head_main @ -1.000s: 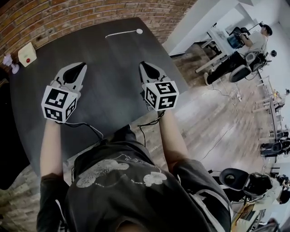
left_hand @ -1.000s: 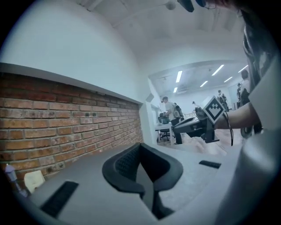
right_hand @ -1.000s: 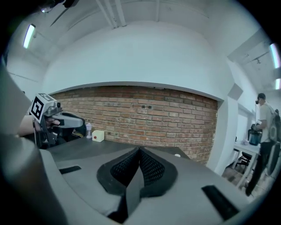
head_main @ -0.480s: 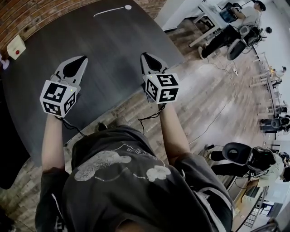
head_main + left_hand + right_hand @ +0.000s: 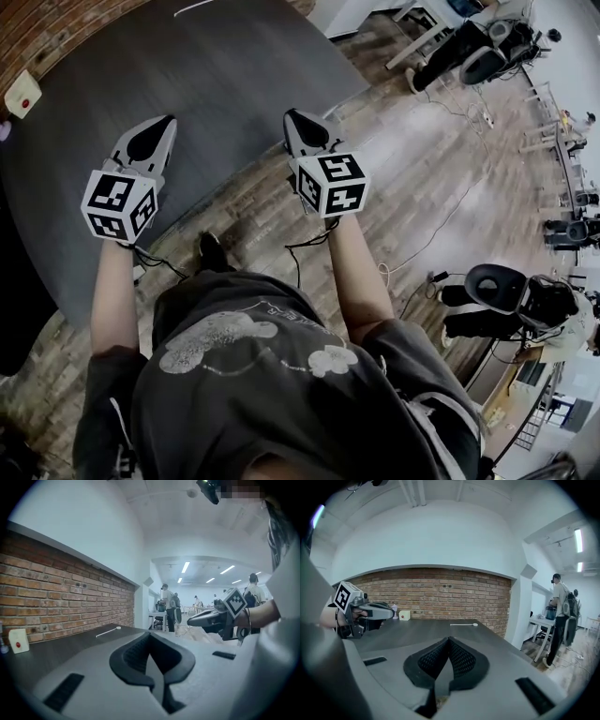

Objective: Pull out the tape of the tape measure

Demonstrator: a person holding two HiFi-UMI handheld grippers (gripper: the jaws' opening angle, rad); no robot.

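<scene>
**Tools.** My left tool (image 5: 150,634) is closed, pad against pad, with nothing between them. My right tool (image 5: 450,640) is in the same condition: closed and empty. Both are held out level in front of me, side by side and well apart. The left is over the near part of the dark worktop (image 5: 234,84). The right has its tip at the worktop's near edge and its body over the wooden floor (image 5: 422,206).

**Task item.** Far ahead of both tools, at the worktop's far end, lies a thin white strip (image 5: 108,631) ending in a small round piece. I judge this to be the tape measure, with some tape lying out of its case, but it is too small to confirm. Neither tool is near it.

**Handling, by judgement.** The round case looks small and light, likely to skid on the smooth worktop unless one tool pins or grips it across its flat faces. The tape looks thin and limp. The other tool should pinch its free end squarely and draw straight away from the case.

**Writing.** Black-and-white square markers are on each tool's cube. A cream box (image 5: 404,615) with a red button sits ahead of the left tool, and I can read no text on it. The shirt print is illegible.
</scene>
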